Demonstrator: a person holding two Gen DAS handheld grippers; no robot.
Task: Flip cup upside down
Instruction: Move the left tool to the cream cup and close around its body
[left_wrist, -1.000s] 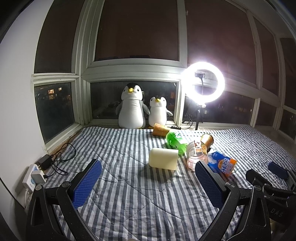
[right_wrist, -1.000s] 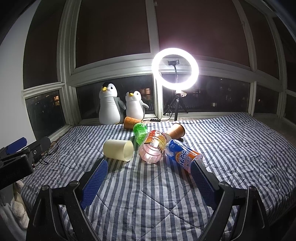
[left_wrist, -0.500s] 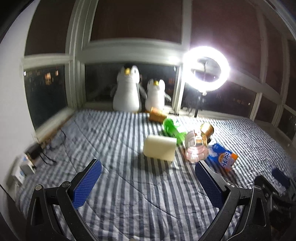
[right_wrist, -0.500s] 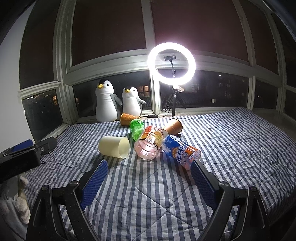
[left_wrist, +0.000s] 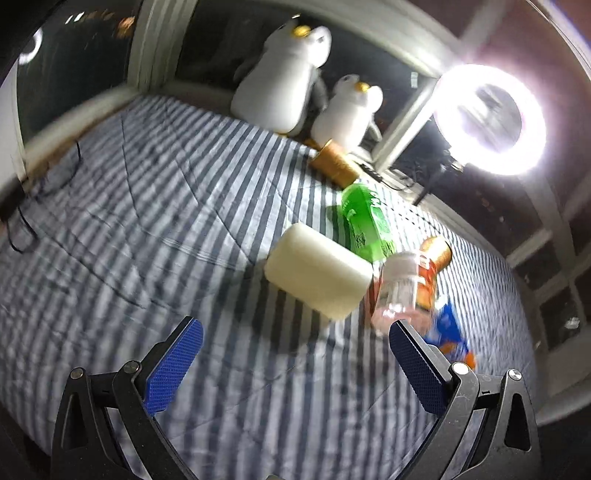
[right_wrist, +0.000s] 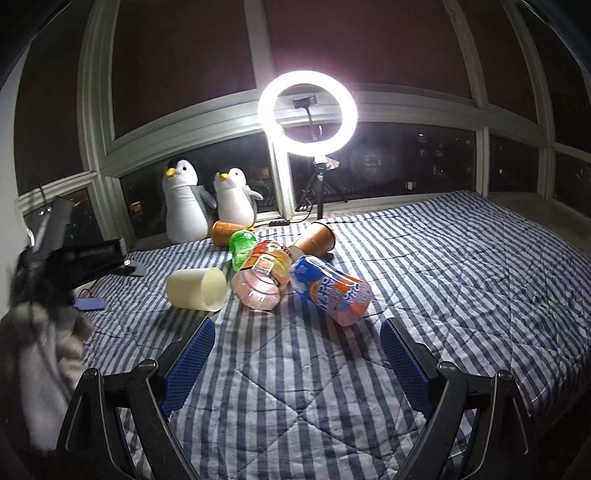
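A cream cup (left_wrist: 317, 273) lies on its side on the striped bed cover, its open mouth to the right in the right wrist view (right_wrist: 195, 288). My left gripper (left_wrist: 291, 363) is open and empty, tilted, and sits a short way in front of the cup. My right gripper (right_wrist: 297, 363) is open and empty, nearer the front of the bed, with the cup ahead and to its left. The left gripper also shows at the left edge of the right wrist view (right_wrist: 55, 254), held by a gloved hand.
Beside the cup lie a green bottle (right_wrist: 242, 247), a pink bottle with an orange label (right_wrist: 262, 280), a blue and orange bottle (right_wrist: 332, 290) and two brown cups (right_wrist: 314, 240). Two plush penguins (right_wrist: 184, 203) and a ring light (right_wrist: 308, 109) stand by the window.
My left gripper has moved closer to the cream cup and tilted clockwise. My right gripper has edged forward a little. Both stay open.
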